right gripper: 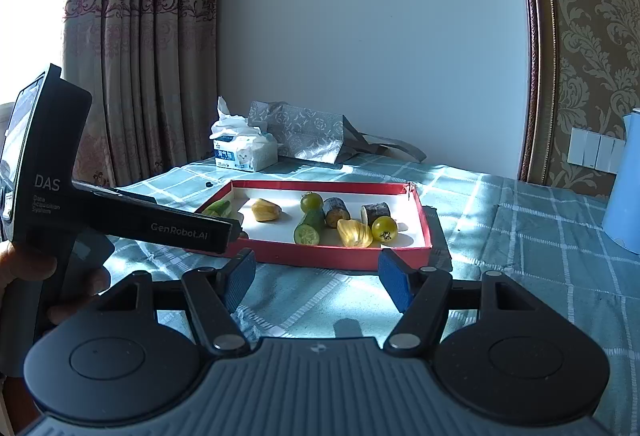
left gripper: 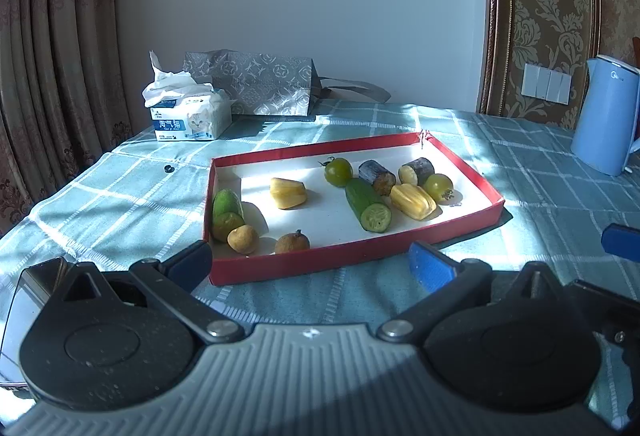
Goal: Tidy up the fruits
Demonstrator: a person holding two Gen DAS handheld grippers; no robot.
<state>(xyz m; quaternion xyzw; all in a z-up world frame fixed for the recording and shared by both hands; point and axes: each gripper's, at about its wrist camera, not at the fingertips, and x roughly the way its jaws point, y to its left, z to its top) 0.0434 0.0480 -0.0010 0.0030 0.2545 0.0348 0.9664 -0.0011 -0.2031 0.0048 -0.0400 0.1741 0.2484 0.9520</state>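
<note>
- Red tray (left gripper: 360,258): shallow, white-floored, on a checked green tablecloth (left gripper: 120,196); lies straight ahead of both grippers, just past their fingertips.
- Contents, all inside the tray: two cucumber pieces, one at the left end (left gripper: 227,205) and one mid-tray (left gripper: 368,205); two green tomatoes (left gripper: 338,171) (left gripper: 438,186); two yellow jackfruit pods (left gripper: 288,192) (left gripper: 413,201); two dark sugarcane sections (left gripper: 377,176) (left gripper: 417,171); two brown longans (left gripper: 243,239) (left gripper: 292,242) by the near wall.
- Arrangement: kinds lie mixed, not grouped; this fits both sorting still to come and a loose final layout.
- Left gripper (left gripper: 310,264): jaws spread wide, holding nothing; the near wall of the tray sits between its fingers.
- Right gripper (right gripper: 318,278): jaws released, empty; aimed at the tray's right half.
- Key relation: the longans are nearest the left gripper; the right-end tomato and pod are nearest the right. The mid-tray cucumber's long axis runs obliquely away from the jaws, cut face toward them.
- Surroundings: tissue pack (left gripper: 188,118), patterned bag (left gripper: 256,82), blue kettle (left gripper: 606,116).
</note>
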